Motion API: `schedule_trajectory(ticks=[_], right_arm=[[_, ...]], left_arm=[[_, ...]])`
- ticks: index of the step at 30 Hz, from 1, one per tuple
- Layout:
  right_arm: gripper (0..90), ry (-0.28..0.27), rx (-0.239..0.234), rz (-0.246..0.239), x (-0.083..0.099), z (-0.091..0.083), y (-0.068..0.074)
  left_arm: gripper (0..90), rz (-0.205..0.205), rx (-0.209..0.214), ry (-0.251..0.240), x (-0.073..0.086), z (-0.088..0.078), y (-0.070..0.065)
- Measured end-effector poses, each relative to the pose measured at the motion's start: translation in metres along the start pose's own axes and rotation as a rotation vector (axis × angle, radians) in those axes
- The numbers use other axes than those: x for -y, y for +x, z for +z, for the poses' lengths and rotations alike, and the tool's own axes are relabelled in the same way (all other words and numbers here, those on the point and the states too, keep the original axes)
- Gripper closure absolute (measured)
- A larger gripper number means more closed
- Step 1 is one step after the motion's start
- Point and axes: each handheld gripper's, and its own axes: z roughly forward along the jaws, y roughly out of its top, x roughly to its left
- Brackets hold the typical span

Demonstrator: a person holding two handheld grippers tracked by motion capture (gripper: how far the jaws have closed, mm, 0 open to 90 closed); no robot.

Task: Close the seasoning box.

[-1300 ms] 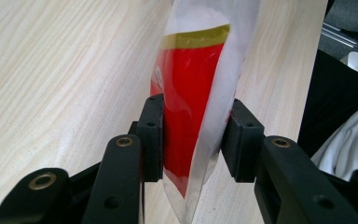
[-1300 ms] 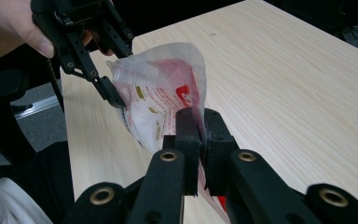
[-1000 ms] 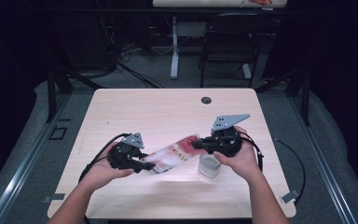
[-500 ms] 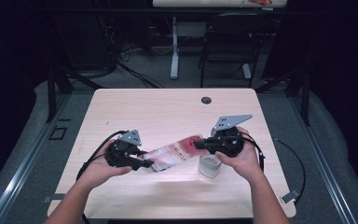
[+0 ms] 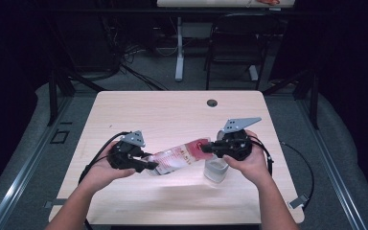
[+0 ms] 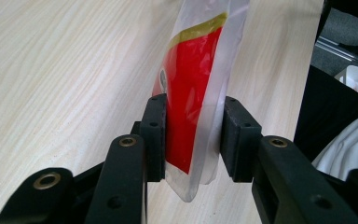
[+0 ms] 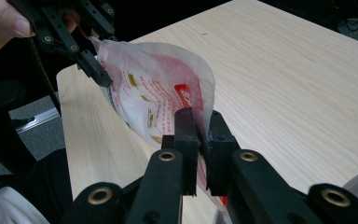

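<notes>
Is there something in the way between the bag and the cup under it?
Nothing visible stands between them. The bag hangs in the air, held by the left gripper and the right gripper, and the cup stands on the table just below its right end.

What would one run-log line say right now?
left tongs: gripping red-and-white plastic pouch | right tongs: pinching other end | clear plastic cup: below

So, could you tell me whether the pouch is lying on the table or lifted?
Lifted: the pouch hangs between both tools above the table.
</notes>
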Motion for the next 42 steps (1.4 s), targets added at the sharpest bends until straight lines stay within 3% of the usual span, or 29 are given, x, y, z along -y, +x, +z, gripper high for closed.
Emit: schedule_trajectory(ticks=[42], right_arm=[[84.6,-0.001,0.02,0.054,0.01,-0.002,-0.01]], left_arm=[[67.9,0.013,-0.011,-0.025,-0.026,-0.019,0.005]])
